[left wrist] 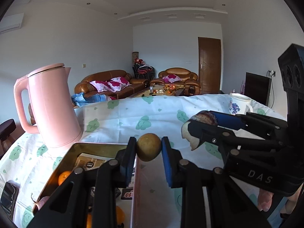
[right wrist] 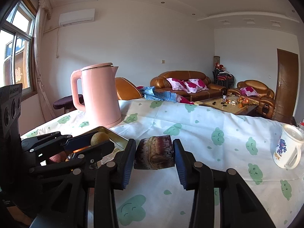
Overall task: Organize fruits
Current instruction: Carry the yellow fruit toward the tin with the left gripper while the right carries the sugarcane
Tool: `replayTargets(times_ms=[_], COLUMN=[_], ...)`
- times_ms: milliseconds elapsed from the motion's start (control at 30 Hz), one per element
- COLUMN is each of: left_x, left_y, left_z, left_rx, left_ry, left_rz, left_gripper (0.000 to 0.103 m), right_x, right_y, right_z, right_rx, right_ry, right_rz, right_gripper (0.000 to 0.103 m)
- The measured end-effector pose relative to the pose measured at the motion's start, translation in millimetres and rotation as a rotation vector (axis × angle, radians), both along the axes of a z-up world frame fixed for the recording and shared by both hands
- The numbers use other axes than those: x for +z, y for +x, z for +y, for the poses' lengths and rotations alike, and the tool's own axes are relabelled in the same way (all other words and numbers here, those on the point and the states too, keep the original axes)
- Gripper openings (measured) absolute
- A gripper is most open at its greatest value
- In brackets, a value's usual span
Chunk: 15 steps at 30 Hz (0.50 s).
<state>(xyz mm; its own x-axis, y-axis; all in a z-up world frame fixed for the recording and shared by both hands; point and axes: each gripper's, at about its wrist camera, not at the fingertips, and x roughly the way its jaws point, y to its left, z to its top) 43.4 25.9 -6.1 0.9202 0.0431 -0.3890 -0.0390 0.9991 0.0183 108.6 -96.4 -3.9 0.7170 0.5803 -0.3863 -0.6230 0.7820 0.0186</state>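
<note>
My left gripper (left wrist: 148,148) is shut on a small round yellow-brown fruit (left wrist: 148,146) and holds it above the right edge of a gold tin box (left wrist: 57,168). The box holds oranges (left wrist: 63,177) and a purplish fruit (left wrist: 42,202). My right gripper (right wrist: 154,152) is shut on a short purple-brown piece of sugarcane (right wrist: 154,153), held above the tablecloth. The right gripper also shows in the left wrist view (left wrist: 199,125) with the sugarcane (left wrist: 204,117). The left gripper shows in the right wrist view (right wrist: 95,142) with the round fruit (right wrist: 99,138).
A pink kettle (left wrist: 53,106) stands behind the box on the white cloth with green clouds (right wrist: 209,133). A white patterned mug (right wrist: 287,146) stands at the right. A dark phone (left wrist: 7,195) lies at the table's left edge. Sofas and a coffee table lie beyond.
</note>
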Motion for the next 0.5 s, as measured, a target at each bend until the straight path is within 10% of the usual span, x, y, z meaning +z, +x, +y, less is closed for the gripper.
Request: replayTargets(times_ms=[500], left_x=[6.0], left_y=[-19.1], left_z=[44.9], left_rx=[0.099], left_ry=[-0.004], left_rz=[0.006], left_gripper=[0.028], right_x=[9.3], right_y=[-10.7], right_z=[42.3], right_rx=[0.085], right_ry=[-0.010], right_rz=[-0.019], right_gripper=[0.042])
